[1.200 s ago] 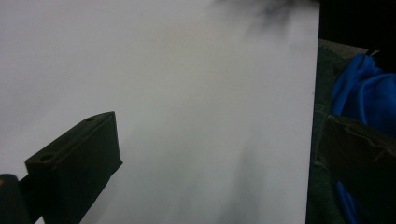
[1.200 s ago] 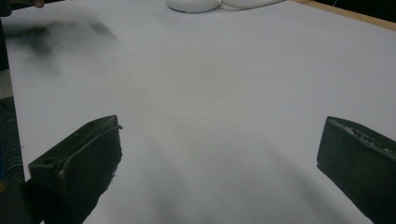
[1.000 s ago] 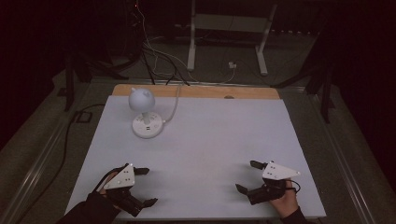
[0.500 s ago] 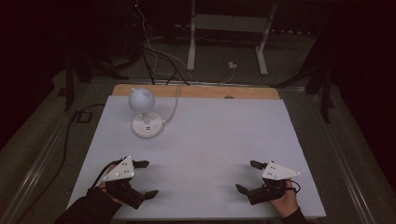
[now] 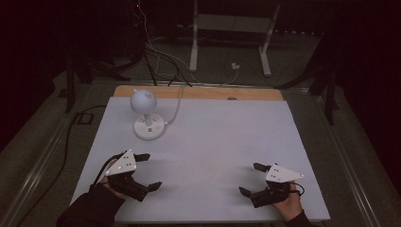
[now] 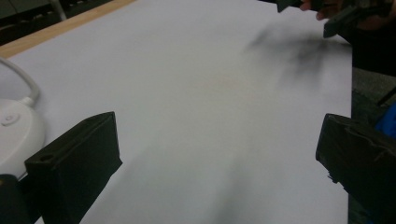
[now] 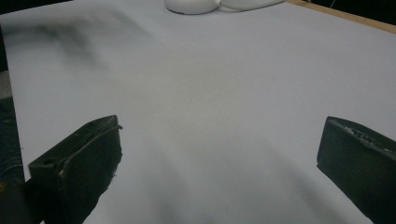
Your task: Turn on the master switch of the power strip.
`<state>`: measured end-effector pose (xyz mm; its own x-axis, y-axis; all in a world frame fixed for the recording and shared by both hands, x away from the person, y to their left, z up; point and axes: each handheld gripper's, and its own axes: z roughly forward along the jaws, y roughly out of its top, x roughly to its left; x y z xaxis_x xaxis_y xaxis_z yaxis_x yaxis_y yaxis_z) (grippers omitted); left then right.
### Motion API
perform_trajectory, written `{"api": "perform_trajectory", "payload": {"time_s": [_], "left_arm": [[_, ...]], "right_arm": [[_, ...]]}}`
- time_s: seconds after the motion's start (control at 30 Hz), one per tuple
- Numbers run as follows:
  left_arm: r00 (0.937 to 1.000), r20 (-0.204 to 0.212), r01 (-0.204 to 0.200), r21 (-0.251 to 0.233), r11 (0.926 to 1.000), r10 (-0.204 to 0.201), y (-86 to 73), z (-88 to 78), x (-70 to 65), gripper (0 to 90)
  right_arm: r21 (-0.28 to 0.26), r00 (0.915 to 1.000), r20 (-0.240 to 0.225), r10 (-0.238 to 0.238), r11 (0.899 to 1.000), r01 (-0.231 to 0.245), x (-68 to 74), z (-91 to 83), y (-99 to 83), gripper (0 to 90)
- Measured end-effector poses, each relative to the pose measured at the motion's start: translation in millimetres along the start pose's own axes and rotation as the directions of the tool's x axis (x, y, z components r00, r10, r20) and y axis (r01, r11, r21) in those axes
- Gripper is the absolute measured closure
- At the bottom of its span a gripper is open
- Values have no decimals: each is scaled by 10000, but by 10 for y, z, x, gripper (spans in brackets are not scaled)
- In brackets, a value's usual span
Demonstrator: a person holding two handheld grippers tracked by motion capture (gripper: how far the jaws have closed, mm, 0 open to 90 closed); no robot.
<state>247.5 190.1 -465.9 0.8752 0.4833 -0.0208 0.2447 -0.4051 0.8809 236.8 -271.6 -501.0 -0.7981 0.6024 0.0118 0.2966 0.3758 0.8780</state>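
My left gripper (image 5: 150, 171) hovers low over the white tabletop (image 5: 213, 142) near its front left, open, jaws wide apart with nothing between them. My right gripper (image 5: 250, 178) is at the front right, also open and empty, its jaws turned toward the left one. In the left gripper view the left gripper (image 6: 218, 140) faces bare tabletop, with the right gripper (image 6: 345, 18) far off at the top right. Ahead of the right gripper (image 7: 219, 140) in its own view lies bare white surface.
A white round base with a ball-shaped top (image 5: 144, 111) stands at the back left of the table, its cable running off the far wooden edge (image 5: 198, 92). The base (image 6: 14, 135) sits left of the left jaw and appears again as the base (image 7: 191, 5) far ahead.
The left gripper has shifted a little forward and to the right, turning its jaws more toward the table's middle. The right gripper has barely moved.
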Motion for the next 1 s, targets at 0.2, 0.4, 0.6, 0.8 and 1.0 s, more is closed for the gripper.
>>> {"api": "perform_trajectory", "payload": {"time_s": [0.2,0.4,0.6,0.8,1.0], "left_arm": [[9990,-355,259,-115,9996,-262,59,9,59,3],[9933,-1092,366,-165,9992,-382,142,23,122,3],[9882,-1434,493,-341,9982,-537,182,45,167,3],[9784,-1961,573,-497,9971,-660,240,95,214,4],[9683,-2365,669,-626,9958,-799,296,151,262,4]], "right_arm": [[-1,10000,-3,31,10000,-31,1,-4,-1,0],[-27,10000,1,5,10000,-5,0,-4,1,0],[-3,10000,-30,-10,10000,10,2,2,-2,0],[-1,10000,-52,26,10000,-26,1,0,-3,0],[-6,10000,-66,38,10000,-38,1,-3,-2,0]]}}
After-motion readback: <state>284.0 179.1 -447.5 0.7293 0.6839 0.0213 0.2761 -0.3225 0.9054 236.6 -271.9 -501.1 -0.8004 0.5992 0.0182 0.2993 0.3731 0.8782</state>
